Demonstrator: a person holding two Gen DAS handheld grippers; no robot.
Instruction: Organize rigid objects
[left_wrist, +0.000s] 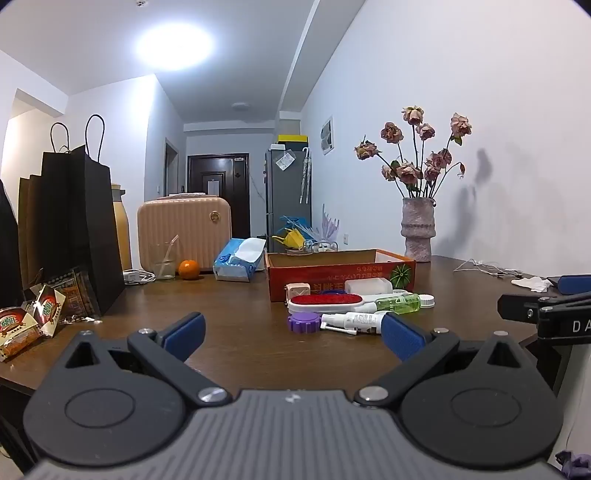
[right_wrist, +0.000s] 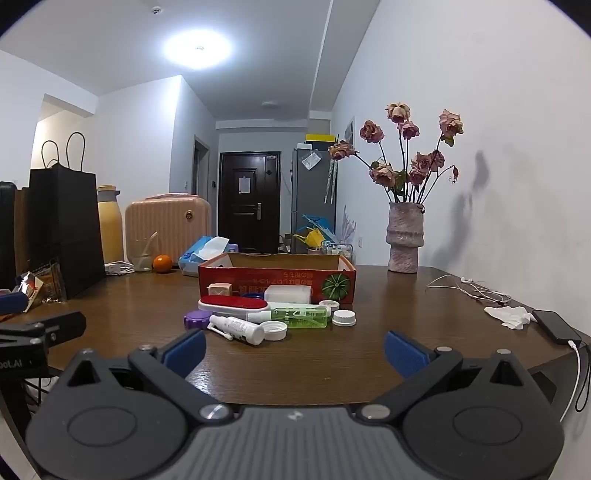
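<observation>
A cluster of small objects lies on the brown table in front of a red cardboard box (left_wrist: 340, 275) (right_wrist: 277, 277): a red-and-white lint brush (left_wrist: 325, 302) (right_wrist: 232, 305), a purple cap (left_wrist: 303, 322) (right_wrist: 197, 319), a white spray bottle (left_wrist: 351, 322) (right_wrist: 236, 328), a green bottle (left_wrist: 397, 303) (right_wrist: 301, 317), white lids (right_wrist: 273, 329) and a small beige cube (right_wrist: 219, 288). My left gripper (left_wrist: 291, 334) is open and empty, just short of the cluster. My right gripper (right_wrist: 293, 349) is open and empty, nearer the table's front edge.
A vase of dried roses (right_wrist: 402, 240) stands at the back right. Earphone cables (right_wrist: 469, 288), a tissue (right_wrist: 509, 316) and a phone (right_wrist: 556, 325) lie at the right edge. Black paper bags (left_wrist: 74, 229), snack packets (left_wrist: 33, 317), a glass (left_wrist: 164, 262), an orange (left_wrist: 189, 268) and a tissue pack (left_wrist: 240, 260) stand left.
</observation>
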